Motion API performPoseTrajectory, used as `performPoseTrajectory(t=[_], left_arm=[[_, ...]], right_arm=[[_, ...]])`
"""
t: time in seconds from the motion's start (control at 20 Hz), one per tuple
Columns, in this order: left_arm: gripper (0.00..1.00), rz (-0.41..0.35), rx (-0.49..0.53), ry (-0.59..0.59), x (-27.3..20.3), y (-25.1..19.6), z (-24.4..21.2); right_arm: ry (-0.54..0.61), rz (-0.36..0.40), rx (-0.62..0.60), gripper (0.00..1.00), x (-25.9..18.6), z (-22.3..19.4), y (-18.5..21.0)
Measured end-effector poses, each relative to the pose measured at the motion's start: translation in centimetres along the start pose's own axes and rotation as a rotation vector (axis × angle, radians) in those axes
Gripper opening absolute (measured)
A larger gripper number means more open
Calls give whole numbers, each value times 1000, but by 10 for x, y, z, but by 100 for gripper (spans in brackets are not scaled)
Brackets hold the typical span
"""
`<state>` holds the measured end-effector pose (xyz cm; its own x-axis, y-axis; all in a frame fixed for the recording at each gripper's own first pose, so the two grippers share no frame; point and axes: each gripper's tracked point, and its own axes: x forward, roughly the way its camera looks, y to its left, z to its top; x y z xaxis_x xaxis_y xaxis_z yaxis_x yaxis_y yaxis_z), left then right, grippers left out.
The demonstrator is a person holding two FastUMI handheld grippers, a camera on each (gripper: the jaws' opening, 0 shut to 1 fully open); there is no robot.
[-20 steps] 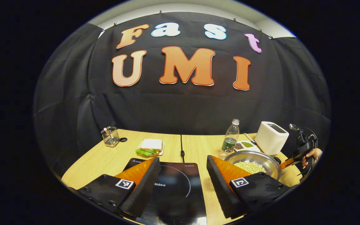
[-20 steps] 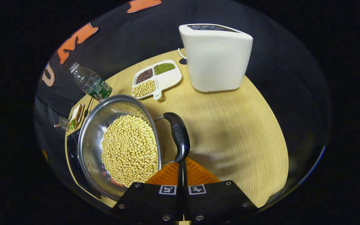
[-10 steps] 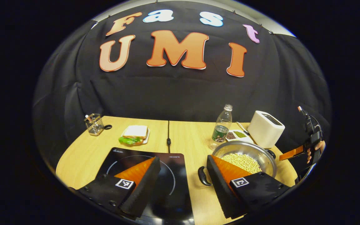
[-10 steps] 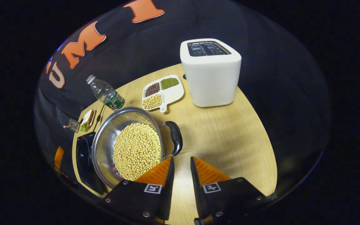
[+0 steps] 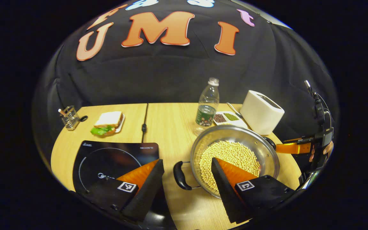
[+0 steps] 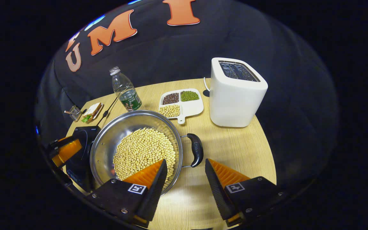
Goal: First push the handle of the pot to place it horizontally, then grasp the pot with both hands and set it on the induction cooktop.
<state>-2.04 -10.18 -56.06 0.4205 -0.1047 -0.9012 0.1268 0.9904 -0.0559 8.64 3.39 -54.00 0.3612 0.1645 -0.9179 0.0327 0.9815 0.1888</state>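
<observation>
Left gripper (image 5: 187, 166) spread, above pot's near handle (image 5: 180, 175). Right gripper (image 6: 185, 166) spread, opposite handle (image 6: 196, 154) just ahead between fingers. Pot (image 6: 107, 143) of soybeans (image 6: 144, 150) on table (image 6: 235, 150), beside induction cooktop (image 5: 107, 159). Beyond: bottle (image 6: 125, 91), toaster (image 6: 236, 94).

cooktop (image 6: 85, 134): mostly behind pot (image 6: 113, 131) | utensil holder (image 6: 74, 112): contents too small
</observation>
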Motion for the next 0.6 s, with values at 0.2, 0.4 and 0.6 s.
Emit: performPoseTrajectory(t=[0.2, 0.4, 0.6], left_arm=[[98, 9, 8, 84, 23, -6, -19], [98, 16, -19, 165, 41, -3, -38], [97, 6, -53, 155, 52, -7, -39]], right_arm=[[8, -37, -32, 78, 12, -3, -2], [29, -74, -58, 81, 23, -10, -5], [40, -94, -66, 81, 30, -13, -8]])
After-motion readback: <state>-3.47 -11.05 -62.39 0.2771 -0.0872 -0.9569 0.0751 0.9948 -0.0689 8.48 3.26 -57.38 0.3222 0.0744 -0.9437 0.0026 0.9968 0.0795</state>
